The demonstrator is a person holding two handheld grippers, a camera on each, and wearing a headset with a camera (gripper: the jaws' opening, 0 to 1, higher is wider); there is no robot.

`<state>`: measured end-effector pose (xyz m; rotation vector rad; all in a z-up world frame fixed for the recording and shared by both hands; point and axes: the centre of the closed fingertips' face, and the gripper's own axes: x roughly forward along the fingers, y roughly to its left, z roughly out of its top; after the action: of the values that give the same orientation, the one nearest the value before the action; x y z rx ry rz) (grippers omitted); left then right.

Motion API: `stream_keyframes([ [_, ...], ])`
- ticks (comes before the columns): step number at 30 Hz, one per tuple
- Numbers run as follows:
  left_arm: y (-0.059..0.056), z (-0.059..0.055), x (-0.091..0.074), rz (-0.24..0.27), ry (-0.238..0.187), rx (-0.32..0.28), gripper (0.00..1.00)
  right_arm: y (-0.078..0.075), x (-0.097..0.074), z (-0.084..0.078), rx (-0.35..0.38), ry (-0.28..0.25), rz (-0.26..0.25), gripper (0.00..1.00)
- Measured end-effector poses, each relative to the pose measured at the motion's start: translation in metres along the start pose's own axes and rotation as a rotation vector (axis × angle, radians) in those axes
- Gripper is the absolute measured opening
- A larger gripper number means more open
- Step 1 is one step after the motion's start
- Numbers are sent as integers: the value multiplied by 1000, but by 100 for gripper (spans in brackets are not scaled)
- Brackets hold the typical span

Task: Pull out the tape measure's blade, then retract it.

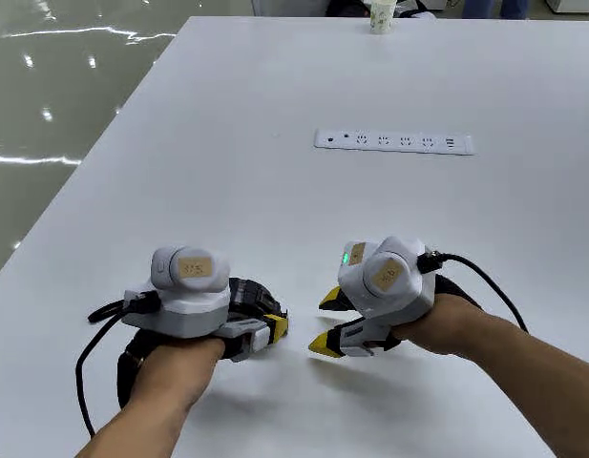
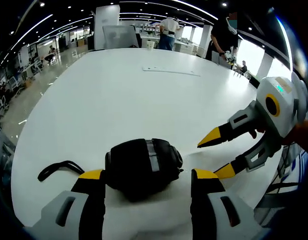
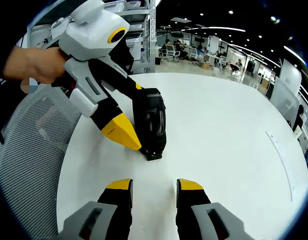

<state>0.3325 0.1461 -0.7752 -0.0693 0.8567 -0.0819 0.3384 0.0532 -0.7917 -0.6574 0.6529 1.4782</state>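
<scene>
The black tape measure (image 2: 144,165) lies on the white table (image 1: 275,114) near its front edge, clasped between the left gripper's (image 2: 149,176) jaws. The right gripper (image 3: 154,186) sits just beside it, jaws apart and holding nothing. Farther back lie a white power strip (image 1: 394,142) and a paper cup (image 1: 382,16). Wide bare tabletop lies between, and the glossy floor (image 1: 46,95) runs along the left edge.

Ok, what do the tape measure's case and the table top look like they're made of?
The tape measure: black case, probably moulded plastic, maybe rubber-coated; matte, with dull highlights and a grey band. The table top: white, smooth, likely laminate; a soft sheen under the lights.
</scene>
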Motion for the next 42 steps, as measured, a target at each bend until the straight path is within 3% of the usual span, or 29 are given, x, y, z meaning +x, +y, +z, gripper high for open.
stream_keyframes([
  [19, -5, -7, -9, -77, 14, 88, 70, 2, -32, -24, 107, -22, -78, 44],
  [29, -12, -6, -14, -146, -39, 96, 71, 4, -49, -40, 161, -34, -124, 48],
  [42, -14, -10, -22, -196, -94, 138, 75, 12, -67, -56, 239, -82, -172, 55],
])
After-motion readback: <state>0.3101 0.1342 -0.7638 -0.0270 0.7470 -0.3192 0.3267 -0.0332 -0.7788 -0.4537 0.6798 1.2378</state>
